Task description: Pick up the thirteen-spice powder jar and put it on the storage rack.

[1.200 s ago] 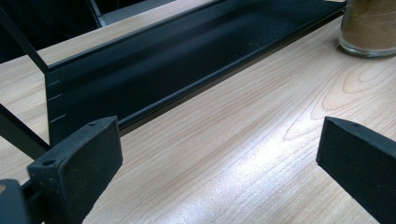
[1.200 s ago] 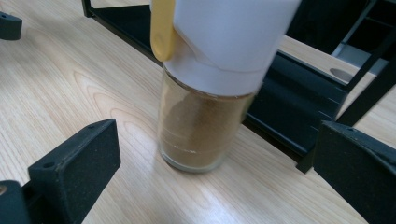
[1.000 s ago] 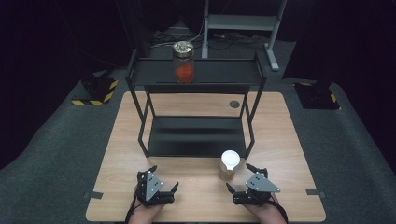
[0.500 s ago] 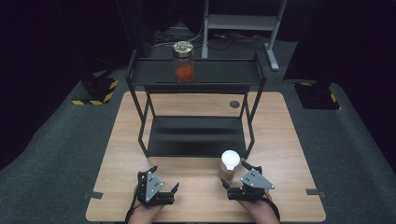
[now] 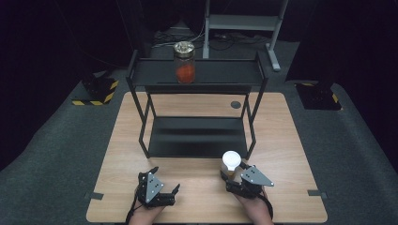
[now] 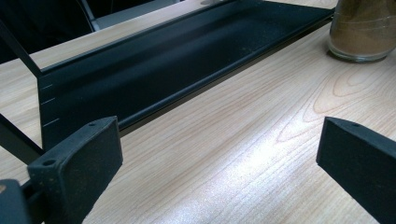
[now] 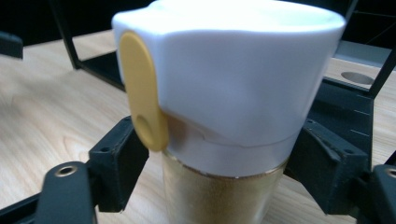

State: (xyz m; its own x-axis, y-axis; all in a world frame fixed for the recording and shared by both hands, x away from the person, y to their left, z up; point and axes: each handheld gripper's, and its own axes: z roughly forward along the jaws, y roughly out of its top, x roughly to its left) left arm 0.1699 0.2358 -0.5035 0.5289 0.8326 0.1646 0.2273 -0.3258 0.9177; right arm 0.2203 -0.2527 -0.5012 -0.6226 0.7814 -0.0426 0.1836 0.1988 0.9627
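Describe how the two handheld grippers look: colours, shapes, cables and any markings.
Both the left gripper and the right gripper are black, each topped by a grey three-cornered plate dotted with small fasteners. Their jaws end in blocky matte black pads with small round holes. A black cable trails from each. No markings are legible.

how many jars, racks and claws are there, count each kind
jars: 2 (white-lidded jar of tan powder on the table; metal-lidded jar with red contents on the rack's top shelf)
racks: 1 (black two-tier rack)
claws: 2 (left claw; right claw)
total: 5
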